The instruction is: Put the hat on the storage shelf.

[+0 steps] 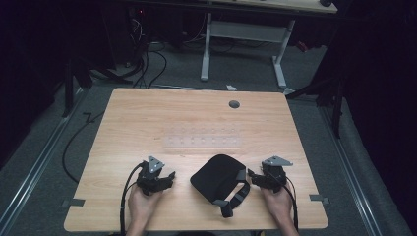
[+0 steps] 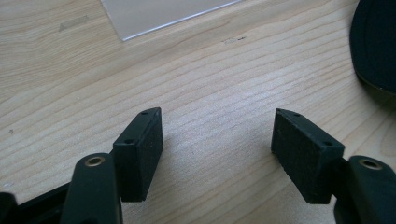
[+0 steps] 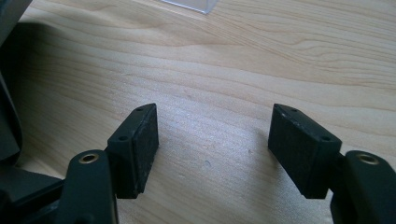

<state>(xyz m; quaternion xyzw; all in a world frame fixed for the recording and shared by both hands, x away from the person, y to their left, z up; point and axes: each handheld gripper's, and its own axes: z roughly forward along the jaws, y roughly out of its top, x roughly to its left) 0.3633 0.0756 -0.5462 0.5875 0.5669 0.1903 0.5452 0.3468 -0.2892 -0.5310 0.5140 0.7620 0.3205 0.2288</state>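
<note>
A black pouch point(image 1: 219, 179) with a strap lies on the desk point(image 1: 147, 118) near the front edge, about midway between the left and right edges; its strap point(image 1: 235, 199), with grey buckles, trails from its right side toward the front edge. The left gripper point(image 1: 169, 176) rests on the desk near the front edge, left of the pouch and apart from it, held in the left hand point(image 1: 142, 201); its jaws stand wide apart with only bare wood between them, and in the left gripper view point(image 2: 217, 140) the pouch's dark edge point(image 2: 373, 46) shows at the upper right. The right gripper point(image 1: 251, 177) rests just beside the pouch's right side, held in the right hand point(image 1: 280, 201); whether it touches the pouch I cannot tell; in the right gripper view point(image 3: 212, 140) its jaws gape equally wide over bare wood, with dark fabric point(image 3: 9, 116) at the left edge. A clear sheet point(image 1: 204, 141) lies flat near the middle of the desk, behind the pouch; a round grommet point(image 1: 234, 104) sits near the back edge.
</note>
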